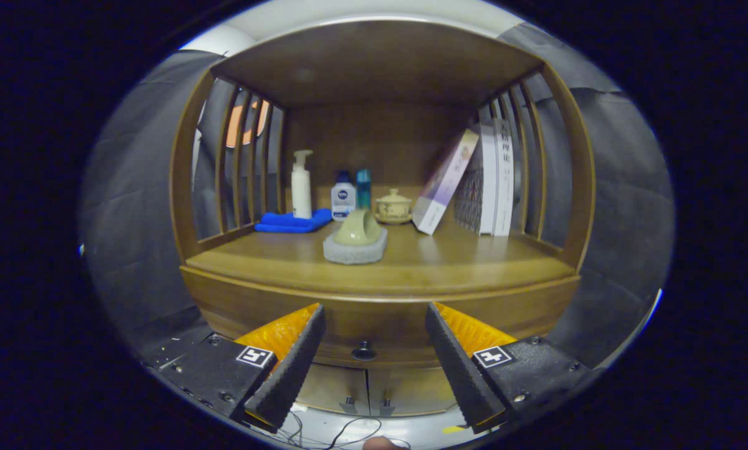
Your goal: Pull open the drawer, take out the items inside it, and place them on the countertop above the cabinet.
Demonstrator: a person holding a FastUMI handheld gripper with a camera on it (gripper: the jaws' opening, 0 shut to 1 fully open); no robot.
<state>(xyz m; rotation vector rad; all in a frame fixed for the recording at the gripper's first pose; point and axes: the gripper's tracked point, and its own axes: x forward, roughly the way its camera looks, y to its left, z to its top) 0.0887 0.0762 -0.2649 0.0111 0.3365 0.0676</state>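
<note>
Claw (374, 356): my two fingers are spread wide apart and grasp nothing.
Drawer (374, 325): it is closed, just ahead of my fingers, under the countertop; I cannot see any items inside.
Knob (364, 352): small dark knob at the drawer front, seen in the gap between my fingers.
Countertop (473, 262): wooden surface beyond my fingers, at 12 o'clock.
Scrub sponge (356, 237): grey pad with a beige handle, in the middle of the countertop.
Blue cloth (292, 222): folded, at 11 o'clock, with a white pump bottle (300, 184) standing just behind it.
Lidded cup (393, 205): at the back, beside two small bottles (344, 195).
Books (489, 181): at 1 o'clock, one leaning book (445, 181) rests against the upright ones.
Cabinet doors (367, 387): below the drawer.
</note>
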